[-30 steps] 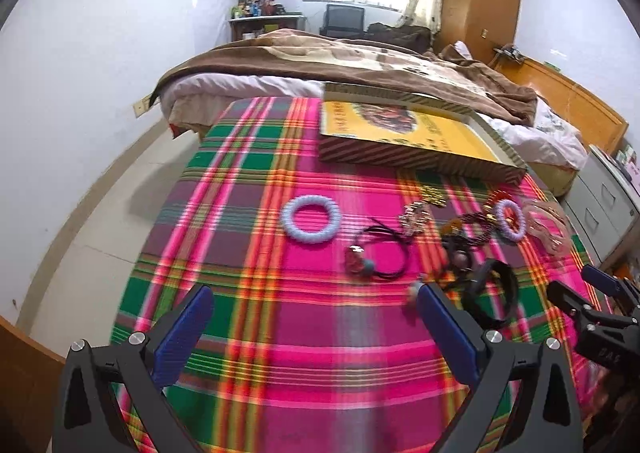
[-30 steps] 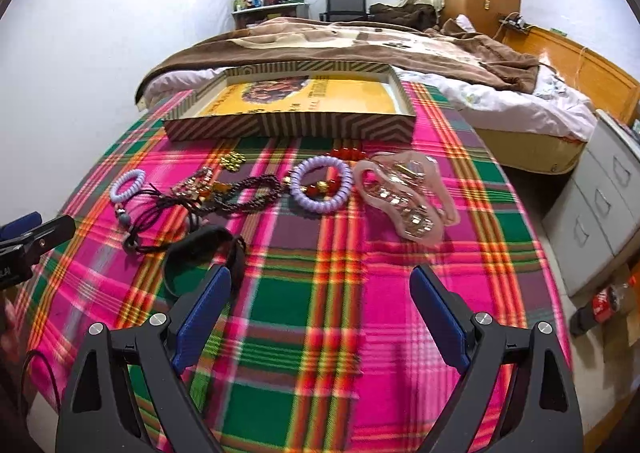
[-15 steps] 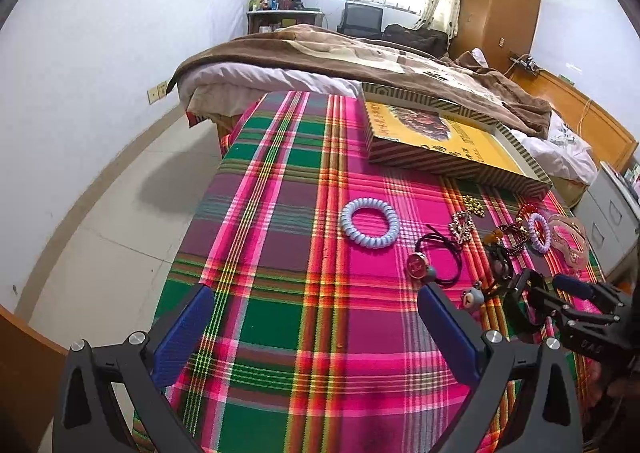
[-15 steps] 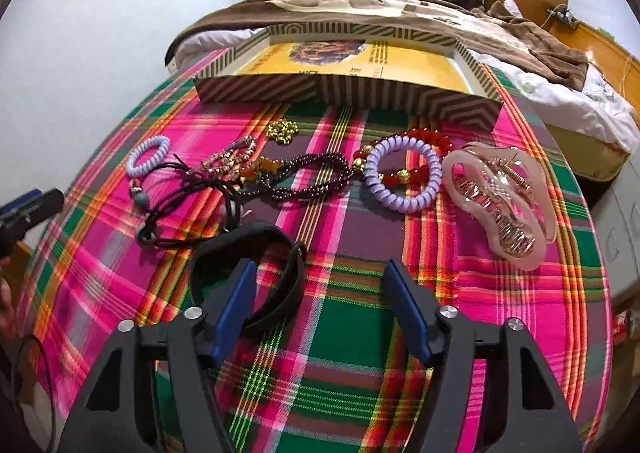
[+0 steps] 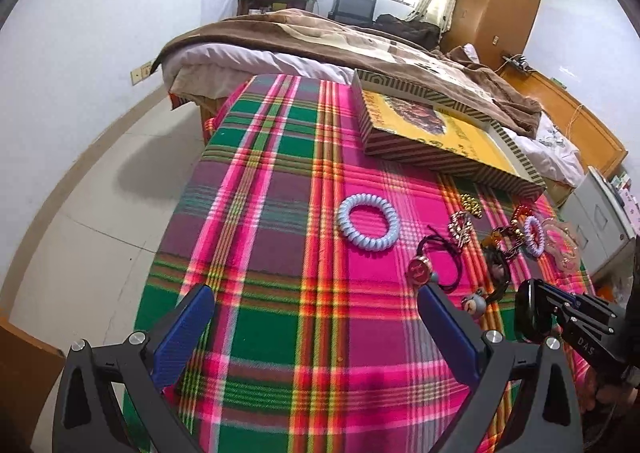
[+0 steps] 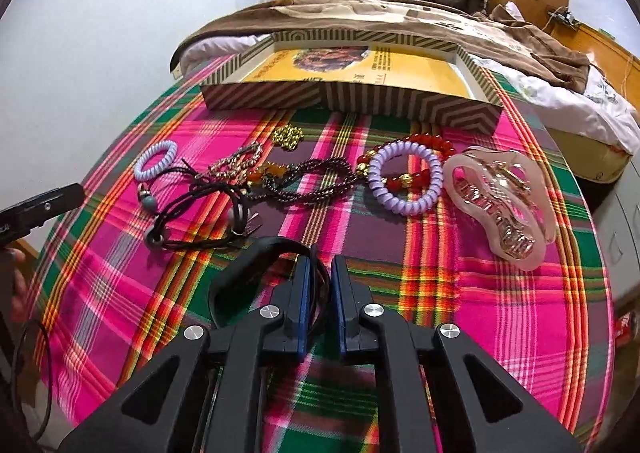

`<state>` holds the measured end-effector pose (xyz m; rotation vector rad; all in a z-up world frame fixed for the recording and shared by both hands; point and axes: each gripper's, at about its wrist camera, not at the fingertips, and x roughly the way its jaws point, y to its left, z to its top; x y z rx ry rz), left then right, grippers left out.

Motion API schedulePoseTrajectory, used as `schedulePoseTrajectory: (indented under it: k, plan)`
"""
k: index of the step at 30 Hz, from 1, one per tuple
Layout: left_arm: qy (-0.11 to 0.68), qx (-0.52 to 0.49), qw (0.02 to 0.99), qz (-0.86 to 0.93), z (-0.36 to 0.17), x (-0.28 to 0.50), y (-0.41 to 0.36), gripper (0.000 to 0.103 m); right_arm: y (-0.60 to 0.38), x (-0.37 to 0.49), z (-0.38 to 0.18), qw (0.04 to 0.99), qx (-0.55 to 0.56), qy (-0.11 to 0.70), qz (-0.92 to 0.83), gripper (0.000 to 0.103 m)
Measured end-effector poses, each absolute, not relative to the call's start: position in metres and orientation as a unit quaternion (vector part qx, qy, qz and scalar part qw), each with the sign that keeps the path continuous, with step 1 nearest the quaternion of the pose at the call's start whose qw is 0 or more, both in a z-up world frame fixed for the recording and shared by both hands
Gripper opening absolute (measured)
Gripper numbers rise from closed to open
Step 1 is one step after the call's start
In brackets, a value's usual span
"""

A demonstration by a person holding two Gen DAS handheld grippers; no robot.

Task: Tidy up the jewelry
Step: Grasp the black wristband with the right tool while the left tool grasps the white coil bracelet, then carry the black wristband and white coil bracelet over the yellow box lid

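Gripping a black band (image 6: 256,261), the right claw (image 6: 320,297) has its two blue pads nearly together, pinching one side of the band's loop just above the worktop (image 6: 500,313), which is covered in a pink, green and orange plaid cloth. The rest of the band curves out to the left of the pads.

Beyond it, jewelry lies in a loose row across the cloth. From left to right: a pale blue spiral hair tie (image 6: 155,160), a tangle of black cord hair ties (image 6: 196,209) with small charms, a gold chain piece (image 6: 236,163), a small gold bead cluster (image 6: 287,136), a dark bead bracelet (image 6: 316,181), a lilac spiral hair tie (image 6: 405,179) lying over a red and gold bead bracelet (image 6: 428,143), and a clear pink hair clip (image 6: 502,207) at the far right.

Behind the row sits a shallow striped box (image 6: 352,97), open, with a yellow printed bottom. A bed (image 6: 400,13) with a brown blanket stands past the worktop.

The left claw (image 5: 312,327) is wide open and holds nothing, hovering over bare cloth near the worktop's left side, with the pale blue hair tie ahead of it.
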<state>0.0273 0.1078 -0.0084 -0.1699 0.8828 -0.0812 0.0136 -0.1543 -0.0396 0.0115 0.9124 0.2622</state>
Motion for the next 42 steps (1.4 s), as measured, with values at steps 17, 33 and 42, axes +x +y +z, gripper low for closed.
schedulePoseTrajectory:
  k: [17, 33, 42]
  plan:
    - [0.458, -0.027, 0.888, -0.014, -0.021, 0.106, 0.088, 0.090, -0.188, 0.011, -0.008, 0.912, 0.028, 0.394, 0.110, 0.011]
    - [0.474, 0.018, 0.880, -0.025, -0.035, 0.126, 0.065, 0.056, -0.192, 0.020, -0.010, 0.912, 0.035, 0.392, 0.117, 0.011]
    - [0.467, 0.039, 0.881, -0.065, -0.032, 0.122, 0.046, 0.011, -0.192, 0.023, -0.013, 0.911, 0.037, 0.394, 0.117, 0.011]
